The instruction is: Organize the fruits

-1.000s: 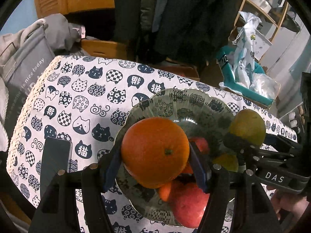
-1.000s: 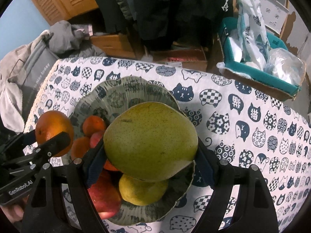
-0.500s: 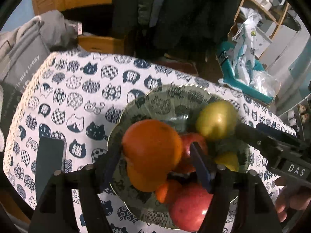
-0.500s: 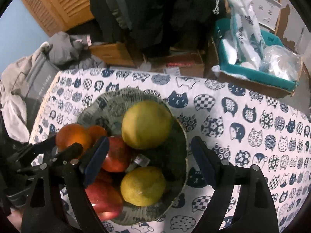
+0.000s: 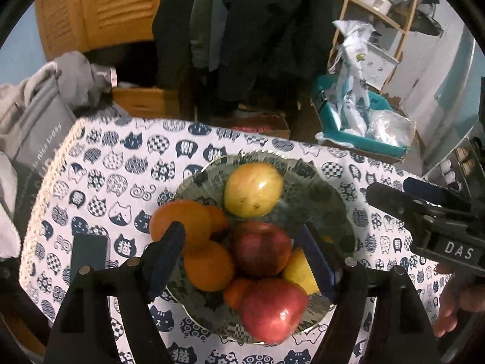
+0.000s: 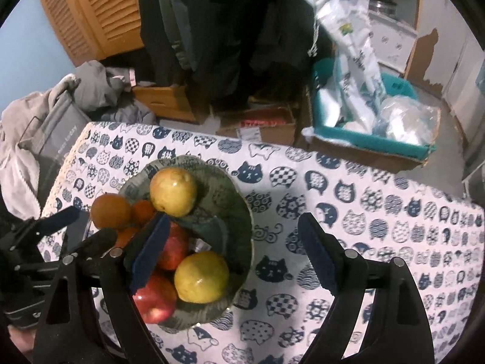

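A dark patterned bowl (image 5: 333,200) (image 6: 239,212) on the cat-print tablecloth holds several fruits. A yellow-green pear (image 5: 253,194) (image 6: 172,191) lies at its far side and an orange (image 5: 182,221) (image 6: 110,210) at its left rim. More oranges, two red apples (image 5: 262,248) and a second yellow fruit (image 6: 201,276) fill the rest. My left gripper (image 5: 241,259) (image 6: 81,227) hangs above the fruit, its jaws opening, gripping nothing. Over the bowl's right edge my right gripper (image 6: 233,254) (image 5: 406,194) stands open and empty.
A dark phone (image 5: 89,254) lies on the cloth left of the bowl. Beyond the table's far edge are a teal basket (image 6: 363,139) of plastic bags, cardboard boxes, hanging dark coats and a grey bag (image 5: 33,133). Bare cloth (image 6: 379,212) stretches right of the bowl.
The left gripper let go of the orange and the right let go of the pear; both fruits now lie in the bowl. Both grippers have risen away from it.
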`<state>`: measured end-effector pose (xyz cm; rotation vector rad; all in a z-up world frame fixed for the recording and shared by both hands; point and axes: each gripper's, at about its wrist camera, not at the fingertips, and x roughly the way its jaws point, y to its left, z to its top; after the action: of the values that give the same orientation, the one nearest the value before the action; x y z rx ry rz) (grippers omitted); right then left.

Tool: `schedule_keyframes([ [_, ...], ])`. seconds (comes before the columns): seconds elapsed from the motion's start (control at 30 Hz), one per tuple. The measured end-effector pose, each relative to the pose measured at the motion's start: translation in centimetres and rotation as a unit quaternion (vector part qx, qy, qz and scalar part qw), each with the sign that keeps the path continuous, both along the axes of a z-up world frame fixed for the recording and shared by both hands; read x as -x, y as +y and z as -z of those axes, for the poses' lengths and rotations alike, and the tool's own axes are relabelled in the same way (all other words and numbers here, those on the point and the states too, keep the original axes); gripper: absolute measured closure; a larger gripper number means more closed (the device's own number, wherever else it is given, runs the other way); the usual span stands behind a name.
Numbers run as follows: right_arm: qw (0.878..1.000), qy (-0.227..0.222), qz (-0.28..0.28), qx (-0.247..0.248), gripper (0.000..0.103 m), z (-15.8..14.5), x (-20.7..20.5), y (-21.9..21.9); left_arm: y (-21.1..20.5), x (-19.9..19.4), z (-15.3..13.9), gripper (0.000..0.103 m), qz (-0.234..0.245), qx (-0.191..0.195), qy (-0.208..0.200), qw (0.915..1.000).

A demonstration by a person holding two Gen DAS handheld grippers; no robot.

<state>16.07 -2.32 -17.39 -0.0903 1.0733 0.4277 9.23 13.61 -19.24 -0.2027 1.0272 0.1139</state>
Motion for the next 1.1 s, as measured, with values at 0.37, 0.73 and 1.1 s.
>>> schedule_keyframes([
  [0.37, 0.997, -0.070, 0.001, 0.034, 0.018, -4.9, 2.9, -1.5, -1.0, 2.6, -5.3, 0.022, 0.005, -0.009, -0.054, 0.9985],
  [0.73, 0.990, -0.133, 0.001, 0.041, 0.018, -9.9, 7.1, -3.9, -3.6, 5.2, -9.9, 0.017, 0.027, -0.026, -0.103, 0.9940],
  [1.1, 0.982, -0.182, 0.035, 0.031, 0.018, -13.9, 10.0, -7.6, -6.0, 7.9, -14.1, 0.002, 0.038, -0.062, -0.148, 0.9863],
])
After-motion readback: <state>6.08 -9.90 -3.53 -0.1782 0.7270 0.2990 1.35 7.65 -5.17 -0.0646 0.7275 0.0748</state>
